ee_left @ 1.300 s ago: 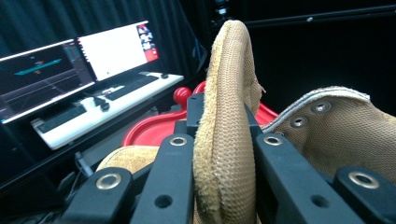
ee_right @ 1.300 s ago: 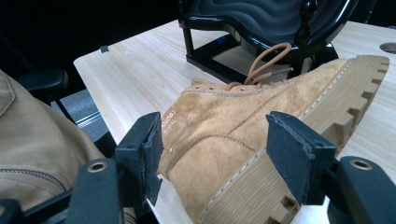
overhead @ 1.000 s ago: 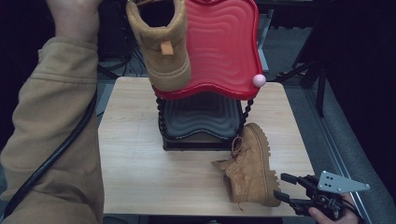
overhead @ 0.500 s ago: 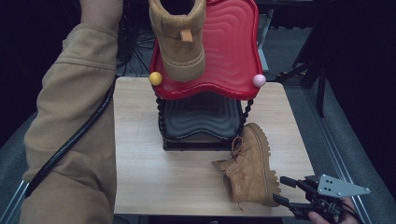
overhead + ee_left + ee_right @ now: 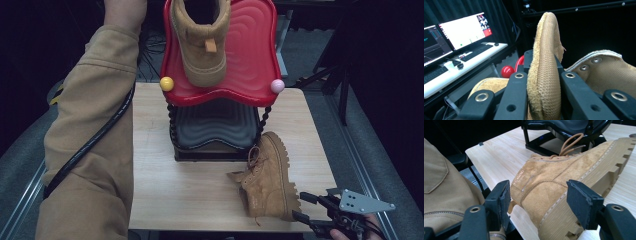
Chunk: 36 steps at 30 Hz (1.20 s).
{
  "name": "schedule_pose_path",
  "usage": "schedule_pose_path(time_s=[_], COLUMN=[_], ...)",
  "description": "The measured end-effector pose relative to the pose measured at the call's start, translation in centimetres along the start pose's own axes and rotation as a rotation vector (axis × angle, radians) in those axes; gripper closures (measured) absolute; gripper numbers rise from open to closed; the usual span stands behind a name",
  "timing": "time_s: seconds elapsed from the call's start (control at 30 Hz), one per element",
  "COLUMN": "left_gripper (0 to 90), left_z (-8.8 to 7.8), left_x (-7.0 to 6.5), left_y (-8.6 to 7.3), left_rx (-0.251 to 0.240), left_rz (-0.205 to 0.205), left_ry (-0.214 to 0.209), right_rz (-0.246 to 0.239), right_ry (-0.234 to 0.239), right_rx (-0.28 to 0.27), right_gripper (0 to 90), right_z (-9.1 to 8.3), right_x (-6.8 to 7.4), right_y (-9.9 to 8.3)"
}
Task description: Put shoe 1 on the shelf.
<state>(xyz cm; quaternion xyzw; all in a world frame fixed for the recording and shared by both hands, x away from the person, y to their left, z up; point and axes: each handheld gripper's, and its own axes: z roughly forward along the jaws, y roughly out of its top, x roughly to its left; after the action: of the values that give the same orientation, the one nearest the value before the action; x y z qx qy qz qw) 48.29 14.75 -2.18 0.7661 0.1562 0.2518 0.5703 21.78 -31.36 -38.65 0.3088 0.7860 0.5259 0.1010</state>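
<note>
A tan suede boot hangs upright over the red top tier of a two-tier shoe rack, its heel tab toward me. My left gripper is shut on that boot's padded collar, one jaw on each side. A second tan boot lies on its side on the wooden table in front of the rack. My right gripper stands open at the table's front right, and its pads sit on either side of that boot's heel with a gap at the sole.
The rack's black lower tier stands under the red one, with a yellow ball and a pink ball at the front corners. My left sleeve and its cable cover the table's left edge. Monitors stand on a white desk beyond.
My left arm has carried the held boot to the right, from the rack's left edge to over the middle of the red tier. The right gripper and the lying boot have stayed put.
</note>
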Motion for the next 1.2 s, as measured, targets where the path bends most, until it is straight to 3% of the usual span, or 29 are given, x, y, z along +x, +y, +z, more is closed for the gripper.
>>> schedule_pose_path(time_s=[0.3,0.47,0.77,0.83,0.97,1.1,1.2], left_gripper=[81.9,81.8,80.0,77.5,59.5,49.8,44.5], left_z=[0.1,0.0,0.0,-0.1,-0.4,-1.1,-1.5], left_x=[-0.6,-0.7,-1.0,-1.1,-1.4,-2.3,-2.9], left_y=[-0.8,-1.3,-1.2,-1.2,-0.8,0.2,0.9], left_rx=[0.031,0.022,0.040,0.041,-0.001,-0.036,-0.019], left_rz=[0.004,-0.013,-0.013,-0.017,-0.037,-0.032,-0.021], left_ry=[-0.006,-0.018,-0.017,-0.019,-0.028,-0.023,-0.026], right_rz=[-0.014,-0.019,-0.022,-0.023,-0.024,-0.027,-0.032], right_ry=[0.022,0.024,0.025,0.025,0.028,0.037,0.040], right_rx=[0.010,0.013,0.013,0.016,0.012,0.018,0.014], right_gripper=[36.2,36.0,36.0,36.0,35.9,35.8,35.7], right_z=[0.6,0.8,0.7,0.8,0.7,1.0,1.1], right_x=[0.3,0.3,0.3,0.3,0.3,0.3,0.2], right_y=[0.3,0.4,0.5,0.5,0.6,0.7,0.8])
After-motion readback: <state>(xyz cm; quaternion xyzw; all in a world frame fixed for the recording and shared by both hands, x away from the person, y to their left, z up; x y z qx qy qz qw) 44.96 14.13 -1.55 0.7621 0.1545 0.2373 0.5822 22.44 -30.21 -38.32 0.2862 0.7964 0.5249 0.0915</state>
